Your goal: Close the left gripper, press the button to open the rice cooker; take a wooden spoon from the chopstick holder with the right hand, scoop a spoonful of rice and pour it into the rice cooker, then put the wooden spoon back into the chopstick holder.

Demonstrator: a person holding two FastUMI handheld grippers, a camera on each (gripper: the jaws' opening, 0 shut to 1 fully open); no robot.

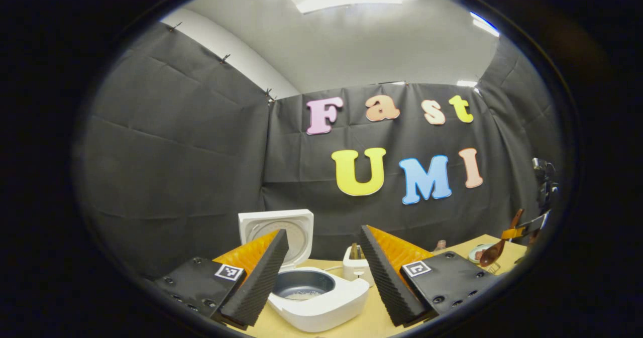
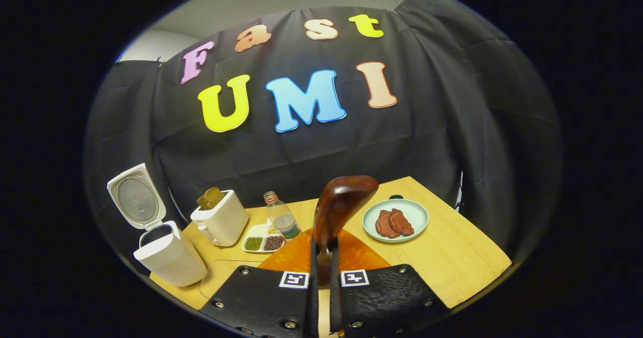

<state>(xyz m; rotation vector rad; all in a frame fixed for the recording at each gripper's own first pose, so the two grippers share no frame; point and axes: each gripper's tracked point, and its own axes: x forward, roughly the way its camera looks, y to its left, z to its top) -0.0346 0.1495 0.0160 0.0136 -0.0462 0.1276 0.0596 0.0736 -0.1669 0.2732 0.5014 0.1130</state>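
Wooden spoon (image 2: 337,212): held upright in the right gripper (image 2: 324,272), handle down between the fingers, bowl raised at 12 o'clock above them; in the left gripper view it is seen at 3 o'clock, tilted over the far bench edge. No rice can be made out in the bowl.
Right fingers: drawn narrow and pressed on the spoon handle from both sides, judged a firm hold for carrying.
Rice cooker (image 1: 317,293): lid (image 1: 277,230) stood open at the back, so the pot is exposed for pouring; a little pale matter is seen at the pot bottom. It is placed at 9 o'clock in the right gripper view.
Left gripper (image 1: 324,272): fingers spread wide, nothing held or touched; the cooker is framed between them, judged parked clear of the pot.
Chopstick holder (image 2: 221,222): stood just right of the cooker.
Bench (image 2: 452,257): a compartment tray (image 2: 262,240), a bottle (image 2: 281,217) and a plate (image 2: 396,220) are carried farther right.
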